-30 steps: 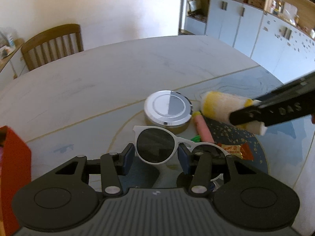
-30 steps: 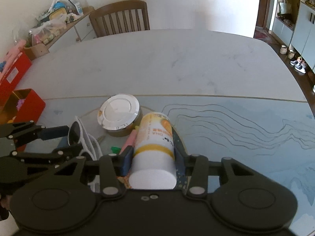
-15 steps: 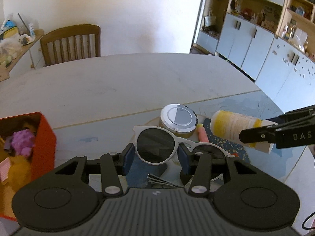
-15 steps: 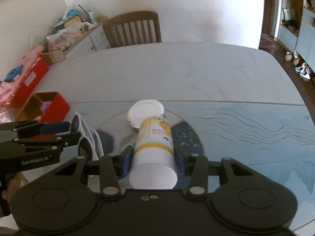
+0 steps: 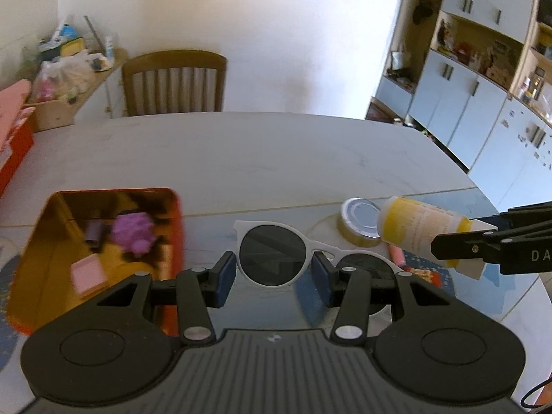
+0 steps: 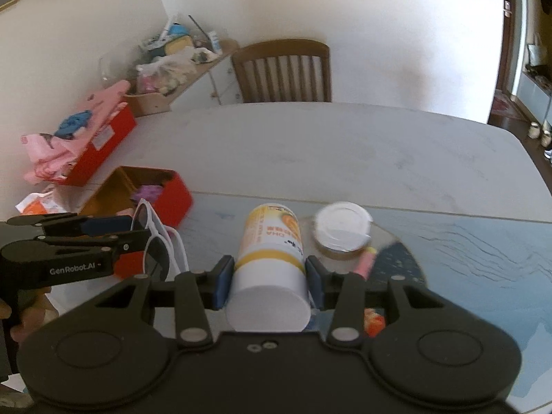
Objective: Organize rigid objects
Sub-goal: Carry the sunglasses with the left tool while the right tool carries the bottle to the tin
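Sunlight is falling across the pale marbled surface (image 5: 276,151), with a wooden chair (image 5: 174,82) pushed in at the far side and white cupboards along the right wall. Over the last second both claws have been lifting away from the round mat (image 6: 396,262), and the red tin (image 5: 100,241), barely in the left camera's view a second ago, is now filling its lower left corner. The left claw (image 5: 274,269) is clamping its blue pads on one lens of the white sunglasses (image 5: 272,250), holding them in the air just right of the tin. The right claw (image 6: 267,281) is gripping the yellow-and-white bottle (image 6: 270,262) around its body, bottom end toward the camera, also clear of the surface. Still lying by the mat are the silver-lidded jar (image 6: 341,229), a pink stick (image 6: 365,264) and an orange wrapper (image 6: 372,322).

Inside the tin, a purple lump (image 5: 134,233) and a pink block (image 5: 88,274) are already sitting. The swing toward it suggests both carried items are heading there, sunglasses first since they are nearer. With two items in the air and three left by the mat, the sorting looks partway done.
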Available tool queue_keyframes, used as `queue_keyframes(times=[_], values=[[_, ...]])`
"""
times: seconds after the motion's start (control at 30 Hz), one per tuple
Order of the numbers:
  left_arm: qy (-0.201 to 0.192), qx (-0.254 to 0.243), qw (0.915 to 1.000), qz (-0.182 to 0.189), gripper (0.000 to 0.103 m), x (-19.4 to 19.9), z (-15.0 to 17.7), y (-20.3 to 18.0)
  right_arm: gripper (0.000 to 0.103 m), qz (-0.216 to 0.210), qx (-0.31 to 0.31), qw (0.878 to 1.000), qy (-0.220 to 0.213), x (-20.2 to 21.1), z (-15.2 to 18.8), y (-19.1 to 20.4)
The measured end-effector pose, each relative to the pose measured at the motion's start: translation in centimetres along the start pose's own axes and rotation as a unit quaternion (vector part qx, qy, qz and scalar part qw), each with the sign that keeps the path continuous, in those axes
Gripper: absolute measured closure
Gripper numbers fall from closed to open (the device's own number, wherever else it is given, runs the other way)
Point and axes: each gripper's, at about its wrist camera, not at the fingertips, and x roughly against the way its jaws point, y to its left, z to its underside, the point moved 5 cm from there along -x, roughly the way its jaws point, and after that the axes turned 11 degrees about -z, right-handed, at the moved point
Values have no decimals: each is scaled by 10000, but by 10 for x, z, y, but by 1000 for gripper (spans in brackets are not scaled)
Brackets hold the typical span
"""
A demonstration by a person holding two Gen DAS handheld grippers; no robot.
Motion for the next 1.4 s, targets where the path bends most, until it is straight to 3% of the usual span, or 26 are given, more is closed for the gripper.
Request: queue_keyframes(times=[0.4, 0.73, 1.13, 1.4], values=[[11, 291, 9989, -375, 56, 17, 7, 78, 59, -278, 280, 9992, -31, -31, -15, 67], [111, 427, 9966, -698, 56, 0, 2, 141, 59, -350, 542, 9979, 44, -66, -23, 121], [191, 15, 9958, -897, 56, -41, -8, 171, 59, -175, 707, 9972, 143, -114, -42, 147], [273, -420, 9956, -787, 56, -72, -13, 170, 59, 53, 889, 9958, 225, -142, -48, 150]])
